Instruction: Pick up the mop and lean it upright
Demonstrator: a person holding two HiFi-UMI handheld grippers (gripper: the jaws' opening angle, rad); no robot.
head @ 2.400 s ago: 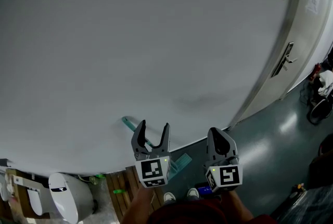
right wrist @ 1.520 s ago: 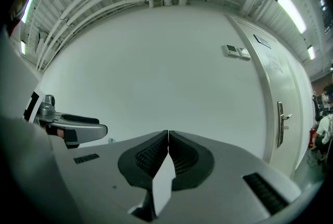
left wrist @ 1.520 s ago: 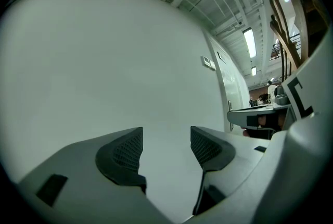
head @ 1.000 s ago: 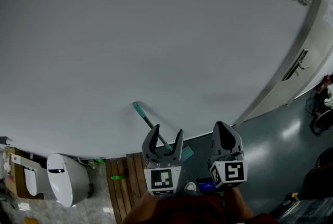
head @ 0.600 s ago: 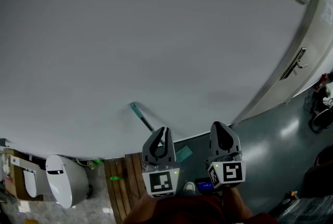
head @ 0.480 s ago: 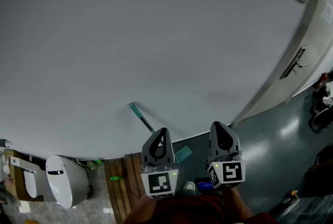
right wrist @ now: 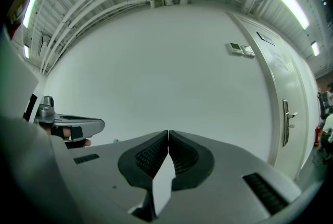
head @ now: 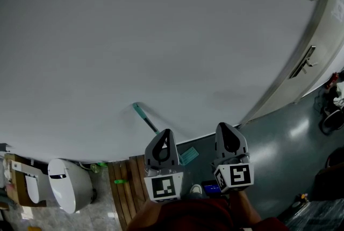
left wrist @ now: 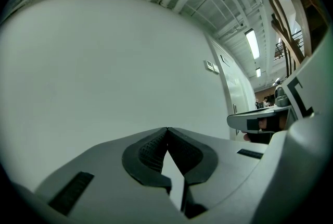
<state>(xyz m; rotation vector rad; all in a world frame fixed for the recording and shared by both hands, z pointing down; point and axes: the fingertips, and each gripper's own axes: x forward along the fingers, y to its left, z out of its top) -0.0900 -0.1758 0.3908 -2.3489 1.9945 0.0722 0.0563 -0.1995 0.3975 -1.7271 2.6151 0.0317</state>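
Left gripper fingers have closed, empty, right gripper closed, empty, one mop

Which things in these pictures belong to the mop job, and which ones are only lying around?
Job in hand:
- teal-handled mop with flat teal head, leaning on the white wall
- left gripper, shut, empty
- right gripper, shut, empty

Only lying around:
- white toilet
- brown slatted wooden mat
- small green object
- pale door with metal handle

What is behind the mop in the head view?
The white wall stands behind the mop. The shut left gripper covers the lower part of its handle.
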